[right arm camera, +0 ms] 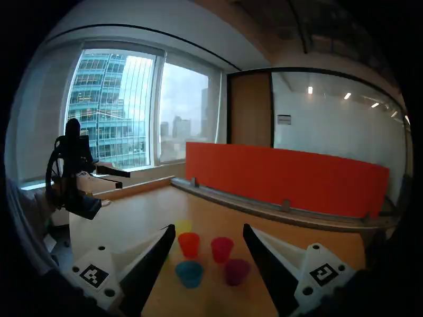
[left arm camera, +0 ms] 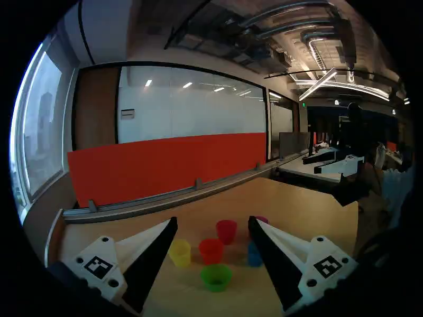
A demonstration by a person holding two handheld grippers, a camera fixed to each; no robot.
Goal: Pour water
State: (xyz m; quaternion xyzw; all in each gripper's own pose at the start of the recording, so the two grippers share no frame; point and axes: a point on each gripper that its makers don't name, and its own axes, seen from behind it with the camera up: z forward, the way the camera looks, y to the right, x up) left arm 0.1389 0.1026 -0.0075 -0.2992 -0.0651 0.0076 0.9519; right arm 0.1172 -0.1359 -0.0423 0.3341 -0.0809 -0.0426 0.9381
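Several small plastic cups stand grouped on the wooden table (left arm camera: 296,206). In the left gripper view I see a yellow cup (left arm camera: 180,252), an orange-red cup (left arm camera: 211,250), a pink-red cup (left arm camera: 226,231), a green cup (left arm camera: 215,277), and a blue cup (left arm camera: 254,254) half hidden behind my right finger. My left gripper (left arm camera: 211,219) hangs open above and before them. The right gripper view has the orange-red cup (right arm camera: 189,244), pink-red cup (right arm camera: 222,249), blue cup (right arm camera: 189,273) and purple cup (right arm camera: 236,271) under my open right gripper (right arm camera: 208,227). Neither gripper holds anything.
An orange divider panel (left arm camera: 169,164) on a metal rail (left arm camera: 174,198) borders the table's far edge. Windows (right arm camera: 121,105) lie beyond the table end. A hand holds the left gripper (right arm camera: 100,174) at the far left of the right gripper view; the right gripper (left arm camera: 338,164) appears far right.
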